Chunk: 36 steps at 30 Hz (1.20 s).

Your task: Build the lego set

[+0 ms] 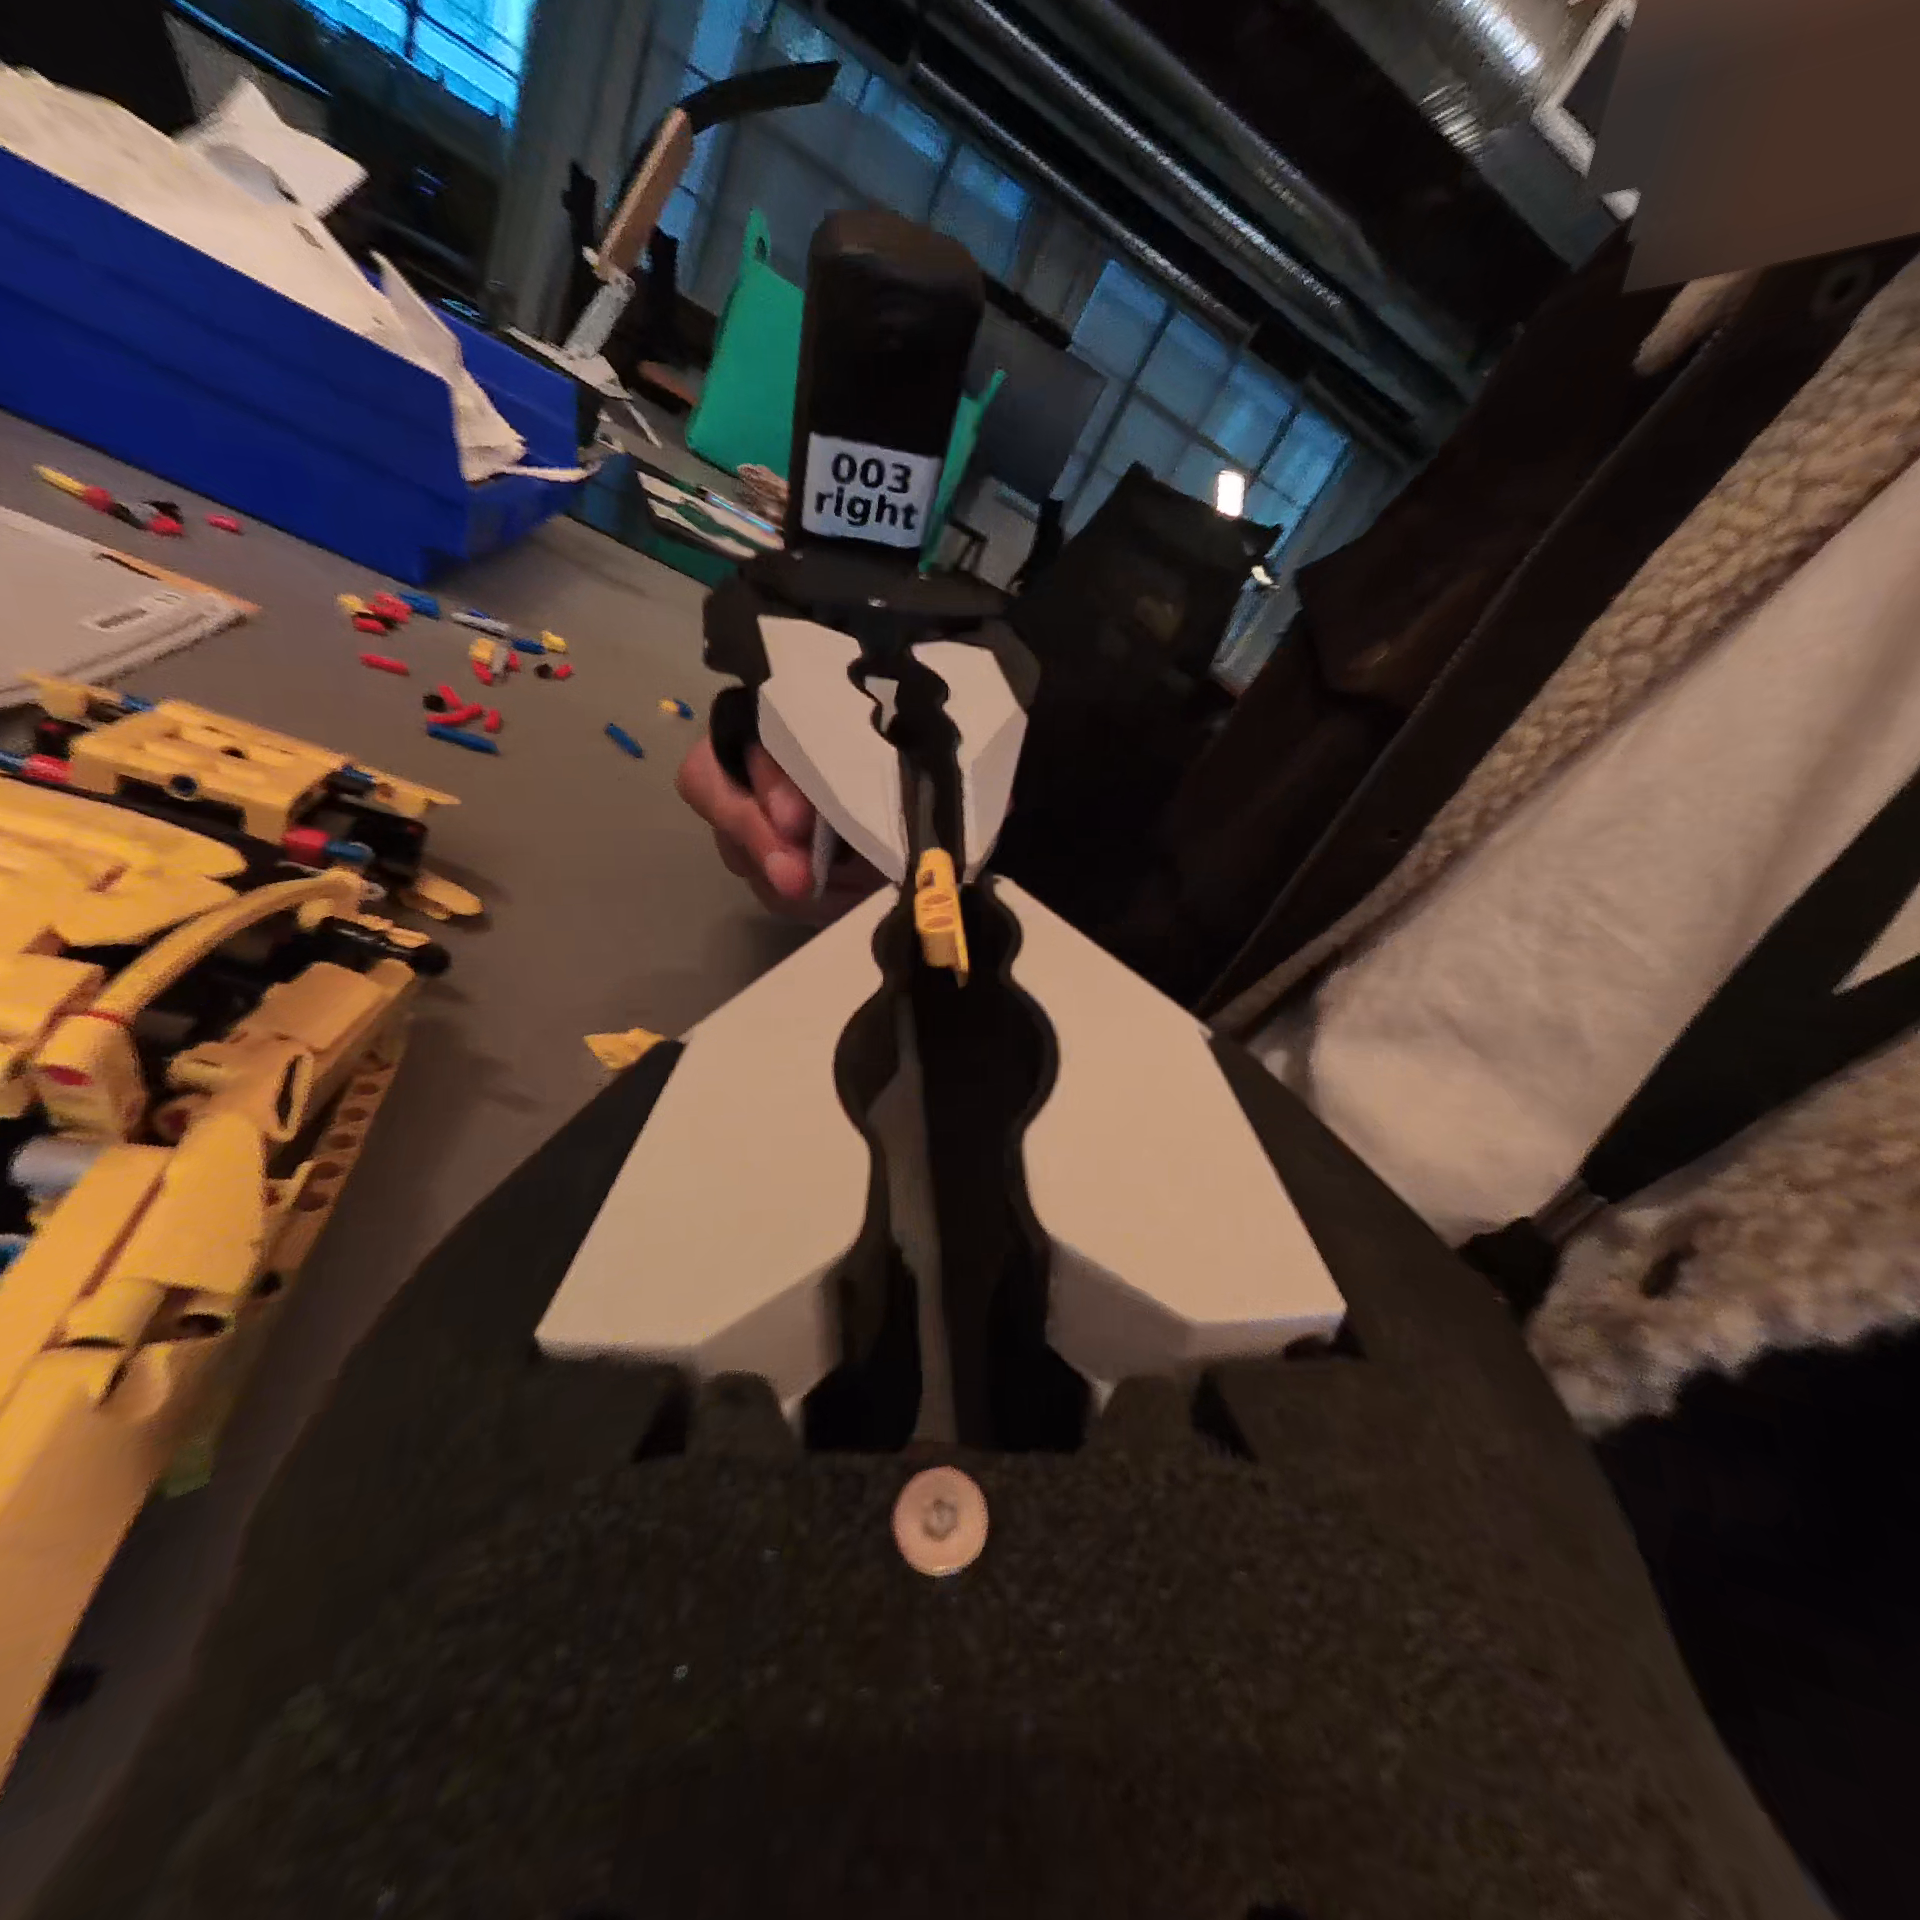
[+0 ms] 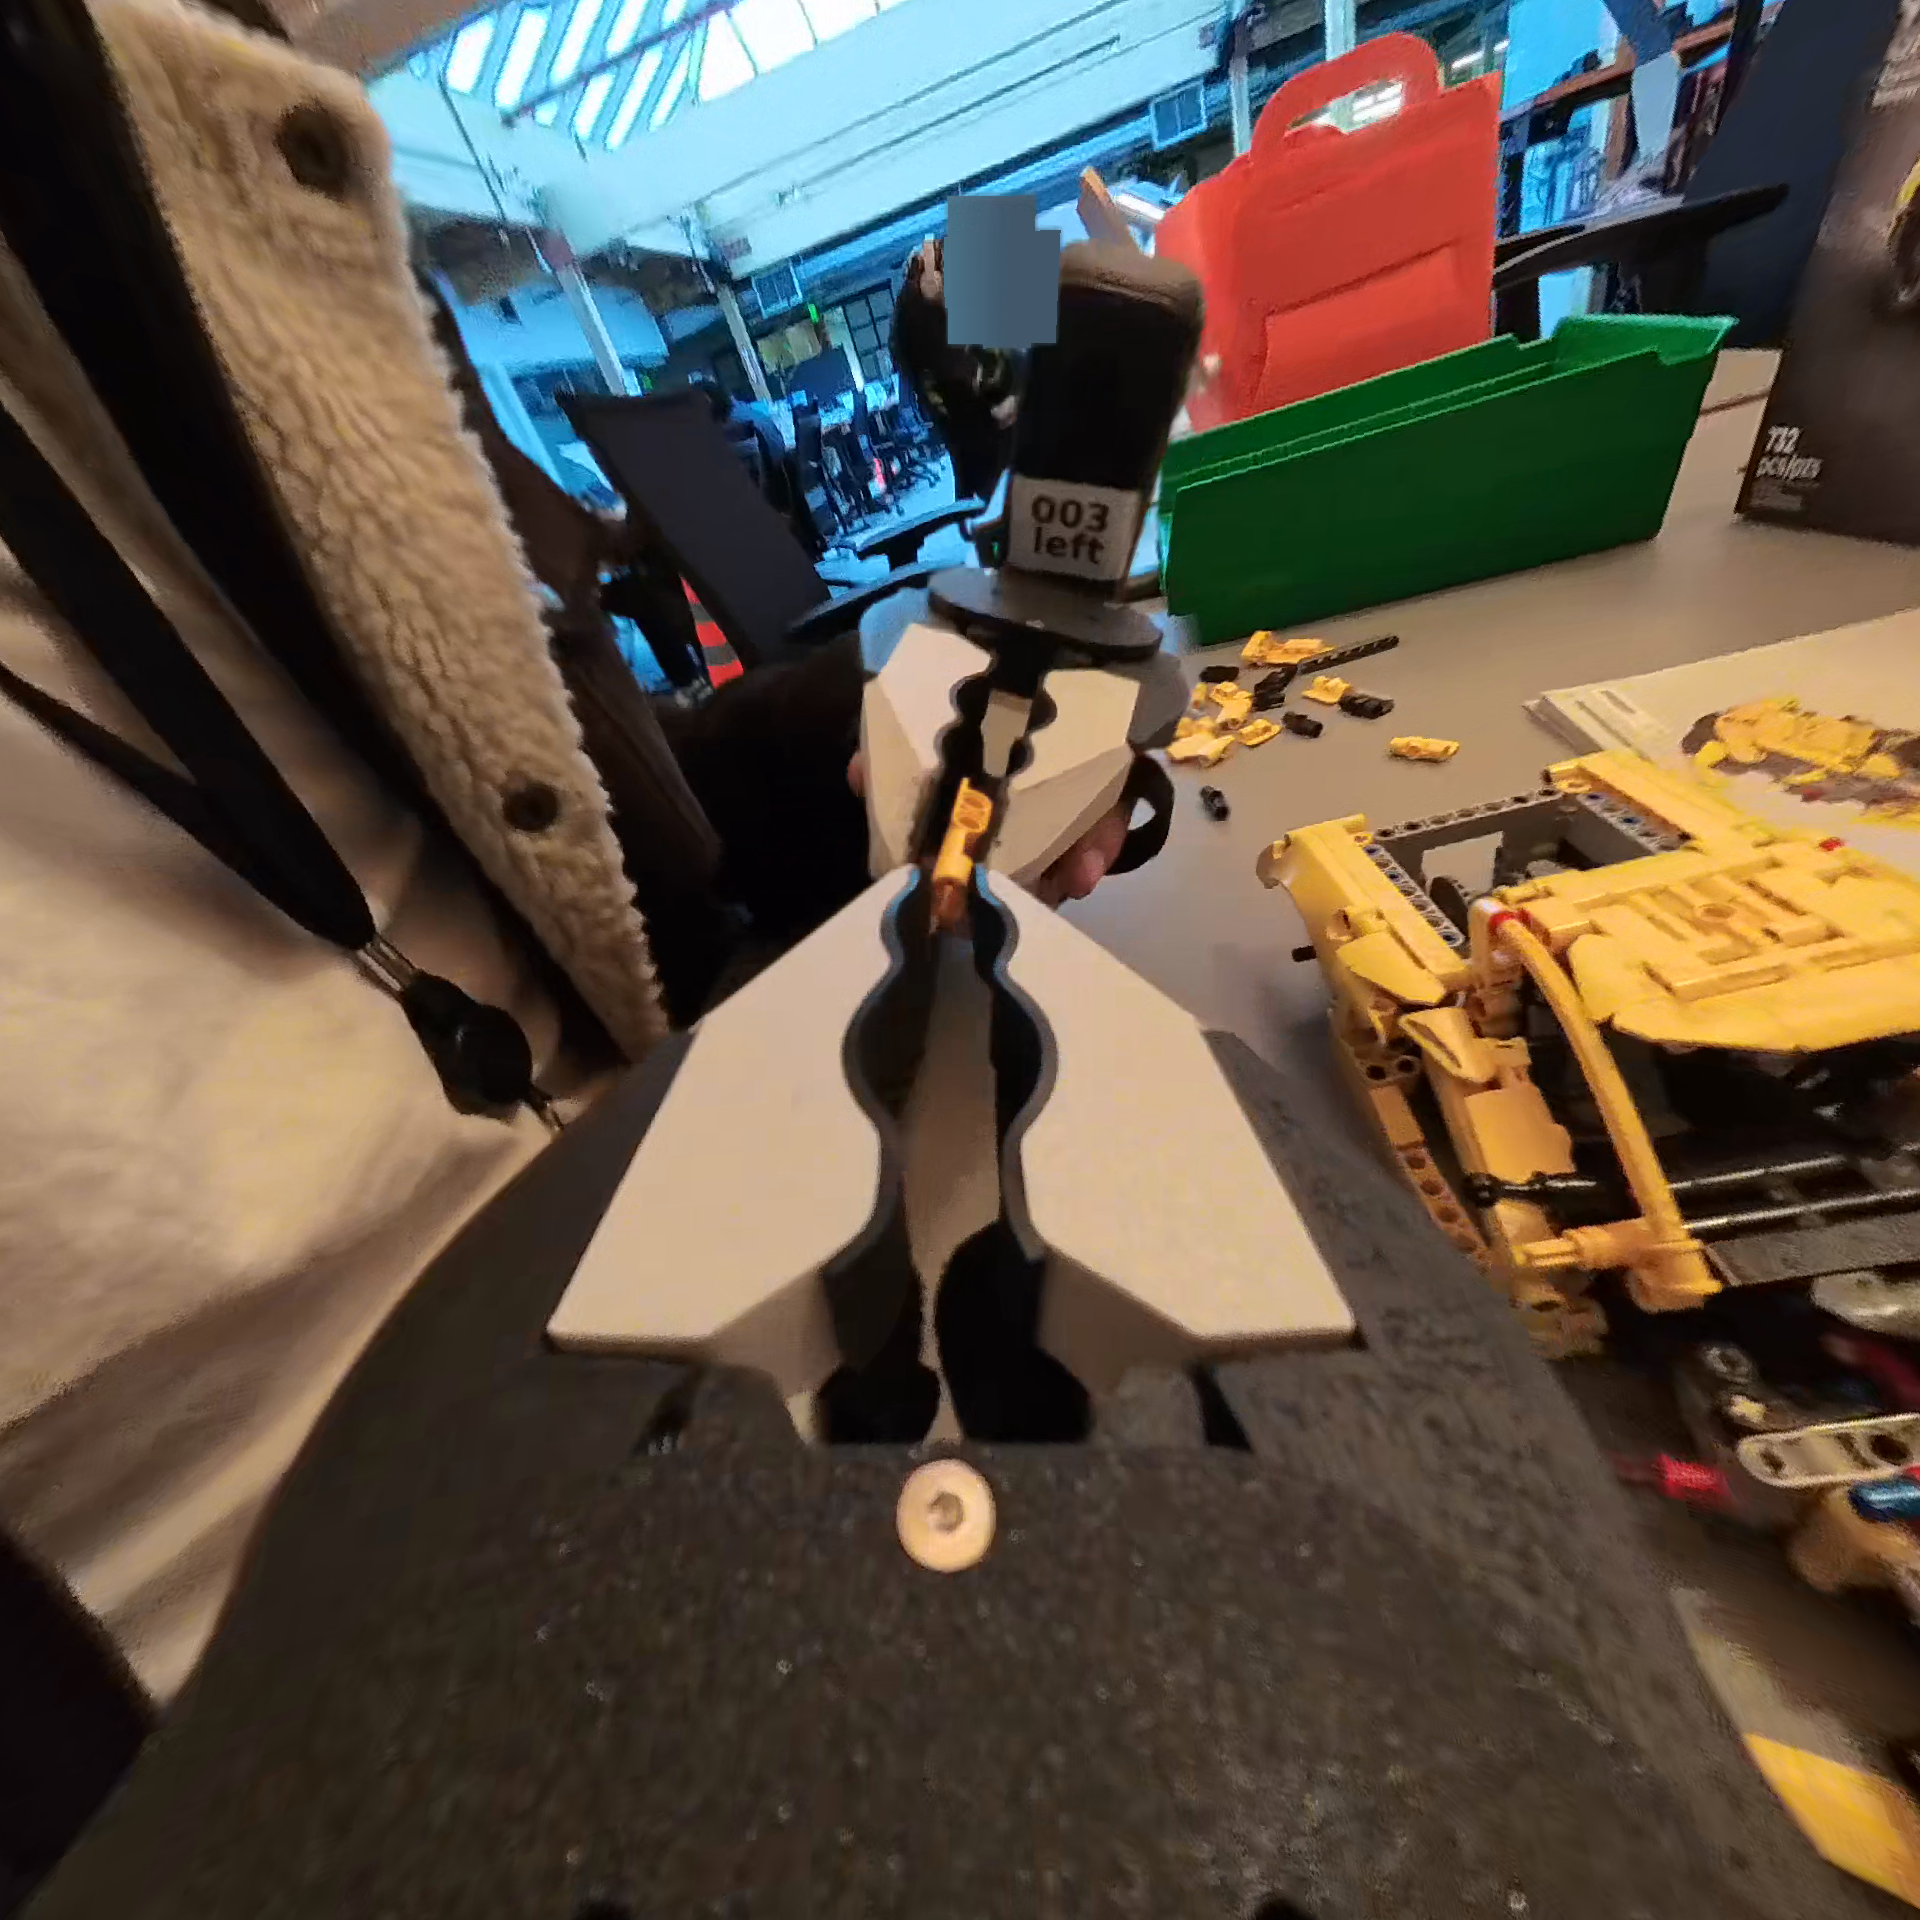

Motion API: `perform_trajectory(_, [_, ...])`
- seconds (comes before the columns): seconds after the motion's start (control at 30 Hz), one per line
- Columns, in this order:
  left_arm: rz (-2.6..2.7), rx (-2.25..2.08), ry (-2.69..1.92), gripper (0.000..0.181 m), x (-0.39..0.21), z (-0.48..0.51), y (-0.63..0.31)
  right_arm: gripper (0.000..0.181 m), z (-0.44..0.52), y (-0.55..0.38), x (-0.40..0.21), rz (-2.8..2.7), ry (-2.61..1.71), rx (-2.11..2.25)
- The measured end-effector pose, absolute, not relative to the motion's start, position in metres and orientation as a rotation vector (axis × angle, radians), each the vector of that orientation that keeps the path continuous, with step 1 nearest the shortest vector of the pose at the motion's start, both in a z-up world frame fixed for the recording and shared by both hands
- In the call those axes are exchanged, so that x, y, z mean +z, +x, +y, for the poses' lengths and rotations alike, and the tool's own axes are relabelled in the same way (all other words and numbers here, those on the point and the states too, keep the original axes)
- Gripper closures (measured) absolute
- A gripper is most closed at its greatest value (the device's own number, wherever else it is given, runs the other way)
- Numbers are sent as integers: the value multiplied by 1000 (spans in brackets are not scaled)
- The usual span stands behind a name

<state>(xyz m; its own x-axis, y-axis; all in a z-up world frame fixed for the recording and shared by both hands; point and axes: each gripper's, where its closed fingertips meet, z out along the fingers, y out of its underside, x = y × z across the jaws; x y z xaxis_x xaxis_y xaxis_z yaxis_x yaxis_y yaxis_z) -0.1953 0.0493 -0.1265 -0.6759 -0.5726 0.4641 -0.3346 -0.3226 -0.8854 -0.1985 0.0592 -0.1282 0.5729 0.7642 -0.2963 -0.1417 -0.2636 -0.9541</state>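
We hold the two grippers tip to tip above the grey table (image 1: 582, 894), a small yellow lego piece (image 1: 940, 914) caught between them; the left gripper (image 1: 940, 940) has its white jaws drawn together on the piece's near end, and the right gripper (image 2: 951, 899) pinches the same piece from the opposite side, its jaws likewise closed on it. Each gripper carries a white printed label on its black handle; a dark box (image 2: 1844, 312) at the table's far edge bears printed writing too. The half-built yellow lego model (image 2: 1621, 1049) sits on the table beside an open instruction booklet (image 2: 1662, 707); loose yellow and black pieces (image 2: 1278, 696) lie near a green bin (image 2: 1434, 468); red and blue pieces (image 1: 457, 665) are scattered before a blue bin (image 1: 208, 343). A fleece jacket (image 2: 343, 540) fills the edge.
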Motion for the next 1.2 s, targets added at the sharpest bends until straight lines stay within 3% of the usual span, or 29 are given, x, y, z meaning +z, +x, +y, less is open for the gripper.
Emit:
perform_trajectory(0.3, [1678, -1987, -1216, 174, -133, 66, -188, 167, 73, -186, -139, -473, -1683, 823])
perform_trajectory(0.53, [1665, -1858, -1119, 174, -133, 65, -184, 181, 72, -187, -136, -432, -1675, 879])
perform_trajectory(0.9, [1712, -1796, -1128, 174, -140, 63, -183, 181, 66, -187, -142, -457, -1707, 915])
perform_trajectory(1.07, [1781, -1644, -1272, 174, -168, 77, -180, 155, 38, -112, -196, -638, -1987, 529])
perform_trajectory(1.2, [1892, -1607, -1298, 174, -184, 65, -178, 150, 23, -106, -226, -819, -2031, 559])
